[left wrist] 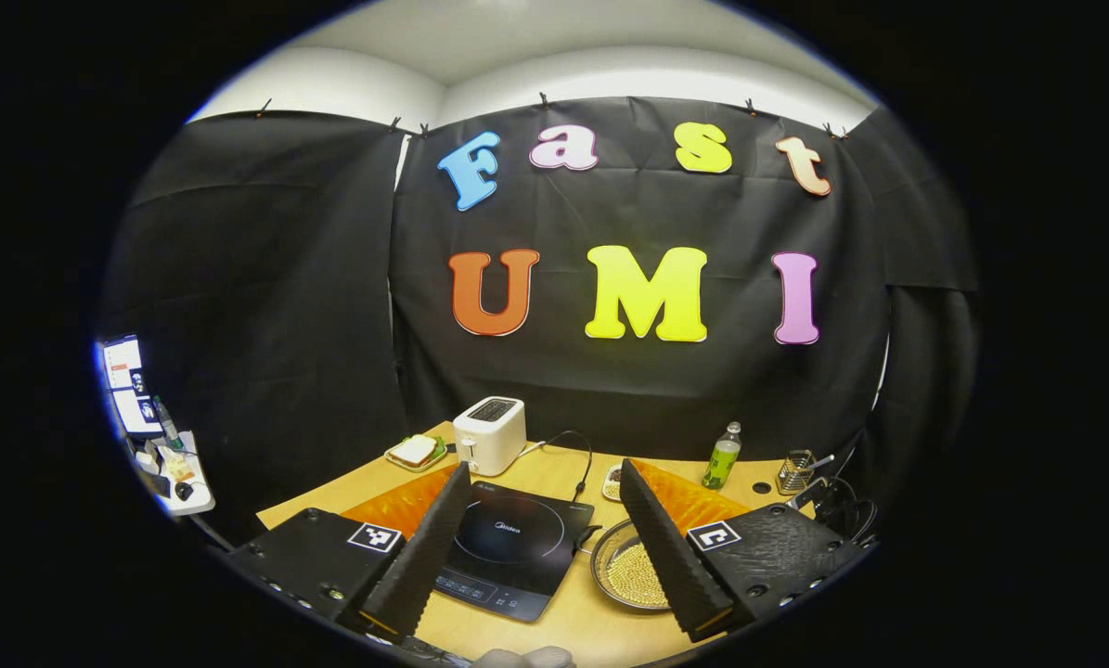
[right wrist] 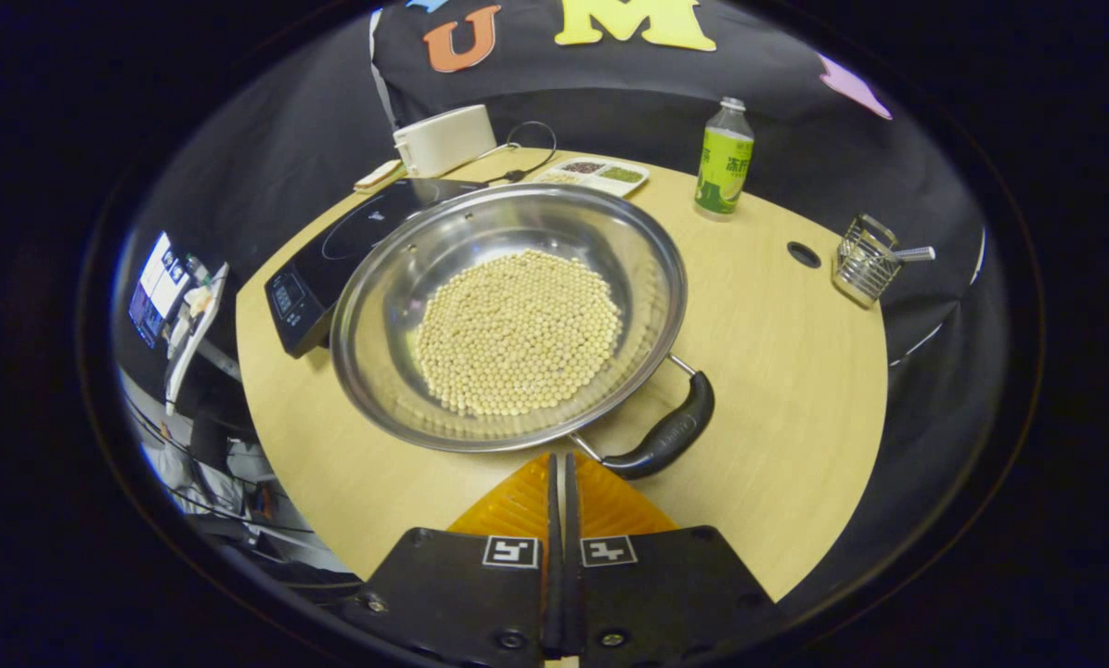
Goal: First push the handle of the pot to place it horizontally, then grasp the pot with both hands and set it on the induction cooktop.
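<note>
A: What is the pot [right wrist: 508,315] made of?
B: Shiny steel, round and shallow, with a dark curved handle [right wrist: 667,434] on wire mounts. It sits on the pale wood-grain counter [right wrist: 777,371], just beside the induction cooktop [right wrist: 331,255], not on it. Its handle points toward the right gripper [right wrist: 561,464].

A: Anything in it?
B: A flat round layer of small beige beans [right wrist: 517,332] covers its bottom.

A: And the grippers?
B: The right gripper's 2 fingers are pressed together with nothing between them, their tips just beside the handle. The left gripper [left wrist: 545,482] is spread wide above the counter, its ribbed fingers [left wrist: 424,557] framing the glossy black cooktop.

A: Other containers?
B: A white boxy toaster [left wrist: 490,434], a green-labelled bottle [right wrist: 726,158], a wire-mesh holder [right wrist: 862,262] with something metal in it, and a divided tray [right wrist: 596,173] of dark and green bits.
</note>
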A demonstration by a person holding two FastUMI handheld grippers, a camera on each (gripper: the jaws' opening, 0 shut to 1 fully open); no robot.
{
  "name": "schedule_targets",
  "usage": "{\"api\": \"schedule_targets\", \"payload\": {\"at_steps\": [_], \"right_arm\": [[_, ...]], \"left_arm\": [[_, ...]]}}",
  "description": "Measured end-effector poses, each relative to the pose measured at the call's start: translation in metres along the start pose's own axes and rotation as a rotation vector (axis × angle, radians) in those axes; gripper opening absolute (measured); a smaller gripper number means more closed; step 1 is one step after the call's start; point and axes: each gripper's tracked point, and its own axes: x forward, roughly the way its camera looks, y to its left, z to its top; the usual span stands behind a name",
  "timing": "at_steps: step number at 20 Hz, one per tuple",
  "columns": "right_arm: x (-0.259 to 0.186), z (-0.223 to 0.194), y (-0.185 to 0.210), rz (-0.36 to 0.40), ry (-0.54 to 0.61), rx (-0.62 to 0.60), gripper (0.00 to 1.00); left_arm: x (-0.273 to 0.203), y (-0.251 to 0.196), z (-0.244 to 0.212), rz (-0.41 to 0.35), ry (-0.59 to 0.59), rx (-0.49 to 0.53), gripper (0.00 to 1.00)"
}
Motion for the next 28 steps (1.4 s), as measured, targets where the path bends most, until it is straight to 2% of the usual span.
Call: {"api": "schedule_targets", "payload": {"at_steps": [8, 12, 15, 16, 18, 22, 25, 27, 28], "right_arm": [[0.011, 0.015, -0.039, -0.029, -0.011, -0.017, 0.04], [0.014, 0.017, -0.045, -0.038, -0.007, -0.030, 0.04], [0.010, 0.015, -0.043, -0.054, -0.024, 0.002, 0.00], [0.007, 0.014, -0.043, -0.063, -0.031, 0.017, 0.04], [0.000, 0.008, -0.041, -0.087, -0.050, 0.034, 0.04], [-0.019, -0.005, -0.042, -0.129, -0.092, 0.094, 0.01], [-0.036, -0.012, -0.039, -0.156, -0.137, 0.158, 0.07], [-0.046, -0.014, -0.035, -0.162, -0.177, 0.206, 0.23], [-0.049, -0.015, -0.031, -0.157, -0.192, 0.233, 0.36]], "left_arm": [[0.012, -0.029, -0.012, -0.028, 0.014, 0.000, 0.96], [0.018, -0.032, -0.016, -0.033, 0.021, -0.001, 0.96], [0.019, -0.028, -0.023, -0.035, 0.028, 0.001, 0.96], [0.019, -0.028, -0.026, -0.042, 0.033, -0.004, 0.96], [0.024, -0.026, -0.032, -0.054, 0.043, -0.004, 0.96], [0.031, -0.022, -0.050, -0.104, 0.075, -0.008, 0.96], [0.040, -0.019, -0.064, -0.142, 0.098, 0.015, 0.96], [0.046, -0.020, -0.074, -0.173, 0.115, 0.030, 0.95], [0.047, -0.020, -0.081, -0.188, 0.125, 0.033, 0.95]]}}
